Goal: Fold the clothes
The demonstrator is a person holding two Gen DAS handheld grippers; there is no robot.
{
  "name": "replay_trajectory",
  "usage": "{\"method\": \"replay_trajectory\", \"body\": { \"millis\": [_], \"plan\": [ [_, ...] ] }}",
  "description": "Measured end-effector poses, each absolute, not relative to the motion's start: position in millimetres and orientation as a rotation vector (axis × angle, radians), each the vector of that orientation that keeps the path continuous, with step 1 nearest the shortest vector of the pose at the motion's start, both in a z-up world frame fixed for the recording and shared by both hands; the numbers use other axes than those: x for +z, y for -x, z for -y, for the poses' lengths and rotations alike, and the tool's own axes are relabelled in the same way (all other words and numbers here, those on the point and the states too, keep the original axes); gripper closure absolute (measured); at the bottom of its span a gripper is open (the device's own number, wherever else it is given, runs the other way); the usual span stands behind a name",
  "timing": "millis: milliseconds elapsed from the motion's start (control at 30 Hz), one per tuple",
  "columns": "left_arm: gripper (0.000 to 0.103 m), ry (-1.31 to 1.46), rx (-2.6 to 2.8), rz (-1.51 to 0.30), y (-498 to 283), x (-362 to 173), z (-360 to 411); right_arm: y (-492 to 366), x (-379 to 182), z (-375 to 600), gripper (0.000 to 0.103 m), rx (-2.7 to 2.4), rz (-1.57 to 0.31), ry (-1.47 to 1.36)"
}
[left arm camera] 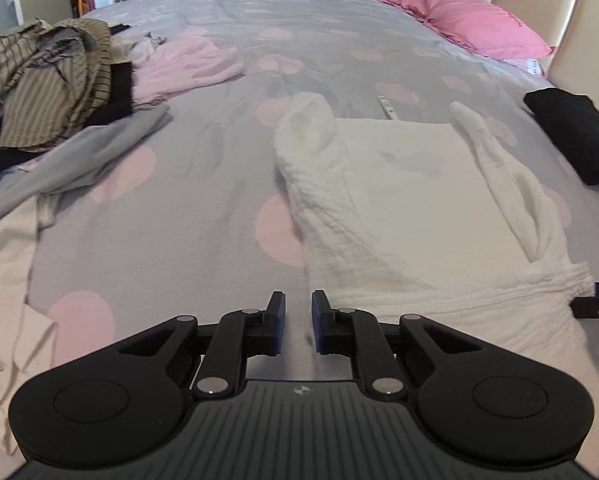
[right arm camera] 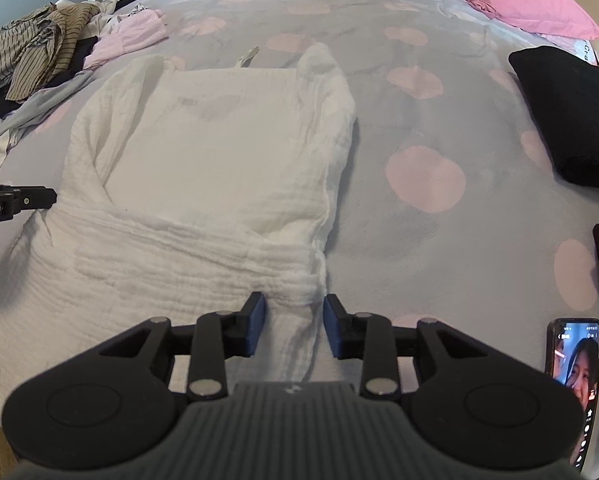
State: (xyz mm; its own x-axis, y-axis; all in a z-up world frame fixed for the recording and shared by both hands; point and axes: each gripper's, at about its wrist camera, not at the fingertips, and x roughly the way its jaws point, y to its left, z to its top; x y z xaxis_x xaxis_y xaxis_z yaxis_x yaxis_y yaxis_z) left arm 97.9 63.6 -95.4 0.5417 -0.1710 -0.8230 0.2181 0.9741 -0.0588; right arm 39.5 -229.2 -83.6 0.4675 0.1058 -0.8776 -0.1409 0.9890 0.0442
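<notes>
A white textured garment [left arm camera: 411, 200] lies flat on the grey bedspread with pink dots [left arm camera: 203, 184], both sleeves folded inward along its body. It fills the middle of the right wrist view [right arm camera: 203, 168]. My left gripper [left arm camera: 298, 300] is open and empty, low over the bedspread just left of the garment's near edge. My right gripper [right arm camera: 294, 304] is open, with its jaws on either side of the garment's near right corner, not closed on it. The left gripper's tip shows at the left edge of the right wrist view [right arm camera: 27, 200].
A heap of striped, grey and pale pink clothes [left arm camera: 59, 76] lies at the left of the bed. A pink pillow [left arm camera: 471, 24] sits at the far right. A folded black garment [right arm camera: 571, 116] lies on the right. A phone with a lit screen [right arm camera: 575, 380] lies near right.
</notes>
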Motion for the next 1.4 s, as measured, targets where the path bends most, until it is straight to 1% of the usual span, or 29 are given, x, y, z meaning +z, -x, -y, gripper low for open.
{"method": "replay_trajectory", "body": {
  "millis": [233, 533, 600, 633, 667, 733, 800, 967, 1033, 1067, 1133, 1233, 1267, 1300, 1400],
  "plan": [
    [0.091, -0.020, -0.228, -0.935, -93, -85, -67, -36, -80, 234, 0.063, 0.150, -1.050, 0.010],
    [0.091, 0.025, -0.247, -0.938, -89, -71, -66, -25, -59, 230, 0.063, 0.138, -0.929, 0.052],
    [0.091, 0.024, -0.258, -0.950, -90, -66, -63, -28, -56, 233, 0.058, 0.144, -0.928, 0.040],
    [0.091, 0.029, -0.268, -0.959, -92, -63, -62, -31, -55, 235, 0.058, 0.148, -0.934, 0.036],
    [0.090, 0.033, -0.276, -0.965, -95, -60, -61, -35, -54, 237, 0.057, 0.156, -0.945, 0.033],
    [0.081, 0.047, -0.291, -0.972, -103, -54, -60, -44, -50, 240, 0.057, 0.178, -0.967, 0.022],
    [0.076, 0.053, -0.312, -0.971, -114, -50, -58, -54, -46, 244, 0.057, 0.201, -0.986, 0.009],
    [0.073, 0.016, -0.337, -0.954, -146, -47, -50, -87, -33, 251, 0.055, 0.229, -0.972, -0.011],
    [0.067, -0.002, -0.330, -0.948, -160, -51, -48, -102, -33, 251, 0.055, 0.229, -0.973, -0.003],
    [0.066, -0.010, -0.332, -0.944, -167, -54, -48, -109, -34, 251, 0.055, 0.230, -0.980, -0.004],
    [0.065, -0.033, -0.339, -0.931, -181, -58, -45, -123, -39, 252, 0.052, 0.241, -0.992, -0.019],
    [0.065, -0.042, -0.339, -0.932, -205, -67, -44, -143, -46, 251, 0.052, 0.242, -1.000, -0.006],
    [0.065, -0.040, -0.339, -0.940, -213, -70, -44, -150, -49, 250, 0.053, 0.240, -0.999, 0.008],
    [0.068, -0.033, -0.343, -0.951, -221, -74, -44, -159, -52, 250, 0.056, 0.241, -0.997, 0.020],
    [0.069, -0.008, -0.361, -0.957, -240, -81, -43, -184, -56, 252, 0.059, 0.239, -0.987, -0.010]
  ]
}}
